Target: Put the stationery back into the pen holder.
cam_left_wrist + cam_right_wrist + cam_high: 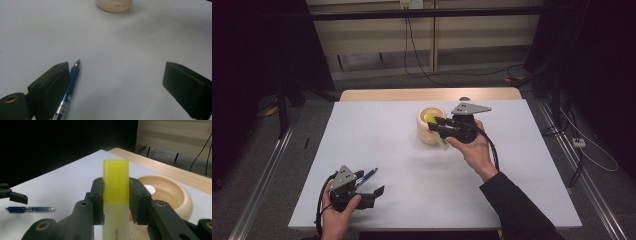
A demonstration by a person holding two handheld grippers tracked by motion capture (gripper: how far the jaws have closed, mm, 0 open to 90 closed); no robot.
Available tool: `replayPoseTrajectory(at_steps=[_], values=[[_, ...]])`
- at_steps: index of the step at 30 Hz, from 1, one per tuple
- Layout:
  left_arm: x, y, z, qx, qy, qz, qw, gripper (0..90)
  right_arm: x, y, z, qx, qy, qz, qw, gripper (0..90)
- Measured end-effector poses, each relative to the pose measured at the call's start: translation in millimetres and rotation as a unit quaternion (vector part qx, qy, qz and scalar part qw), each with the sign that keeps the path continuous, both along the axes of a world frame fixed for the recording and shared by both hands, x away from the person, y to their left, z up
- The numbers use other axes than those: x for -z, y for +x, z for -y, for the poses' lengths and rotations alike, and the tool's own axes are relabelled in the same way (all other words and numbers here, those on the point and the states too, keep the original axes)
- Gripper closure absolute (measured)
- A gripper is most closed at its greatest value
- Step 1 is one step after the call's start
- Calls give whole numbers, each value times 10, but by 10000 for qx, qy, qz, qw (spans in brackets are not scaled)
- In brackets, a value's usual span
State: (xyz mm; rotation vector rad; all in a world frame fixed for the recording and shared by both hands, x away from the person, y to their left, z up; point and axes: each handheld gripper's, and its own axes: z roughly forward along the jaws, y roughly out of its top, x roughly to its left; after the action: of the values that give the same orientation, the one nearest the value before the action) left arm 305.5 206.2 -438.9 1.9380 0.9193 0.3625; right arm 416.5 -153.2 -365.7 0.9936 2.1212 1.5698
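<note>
So my right gripper (116,202) has its jaws pinching a yellow-capped highlighter (116,192), held right at the rim of the cream holder cup (430,126), so that one's nearly in, I'd say. The blue pen (71,85) is what's left: it lies on the white worktop (412,165) against one jaw of my left gripper (115,87), whose jaws are spread wide with no grip yet. Room's dim, with cables on the grey floor (482,80) behind.

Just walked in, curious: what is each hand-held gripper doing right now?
Left hand-held gripper: open, holding nothing; blue pen lies beside one jaw.
Right hand-held gripper: closed on the yellow highlighter, by the cream cup.
</note>
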Motion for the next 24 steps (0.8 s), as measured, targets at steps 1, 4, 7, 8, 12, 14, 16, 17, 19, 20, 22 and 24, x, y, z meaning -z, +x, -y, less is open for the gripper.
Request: replayPoseTrajectory(at_steps=[1,4,7,8,12,14,16,17,19,20,22,24], values=[[1,2,-3,-1,5,2,10000,78,-14,-1,7,4,27,17,10000,681],[5,4,-7,-27,2,-9,10000,78,-70,-4,28,31,94,102,9999,681],[5,4,-8,-48,17,-22,10000,78,-133,-2,49,76,181,234,9995,681],[5,4,-7,-48,17,-21,10000,78,-152,-2,53,88,230,274,9993,681],[7,6,-9,-56,23,-22,10000,78,-192,36,56,152,297,380,9987,681],[8,6,-10,-48,11,-15,10000,78,-209,81,66,215,339,409,9984,681],[8,6,-10,-51,6,-12,10000,78,-234,131,80,282,407,431,9978,681],[8,7,-11,-50,3,-13,10000,78,-250,154,83,294,416,439,9977,681],[7,8,-12,-53,13,-17,10000,78,-289,196,79,302,403,440,9978,681],[7,8,-13,-51,13,-19,10000,78,-312,214,78,318,388,458,9977,681],[7,7,-11,-47,11,-23,10000,78,-358,254,77,339,418,521,9972,681],[8,7,-11,-40,18,-27,10000,78,-393,295,76,377,458,542,9968,681]])
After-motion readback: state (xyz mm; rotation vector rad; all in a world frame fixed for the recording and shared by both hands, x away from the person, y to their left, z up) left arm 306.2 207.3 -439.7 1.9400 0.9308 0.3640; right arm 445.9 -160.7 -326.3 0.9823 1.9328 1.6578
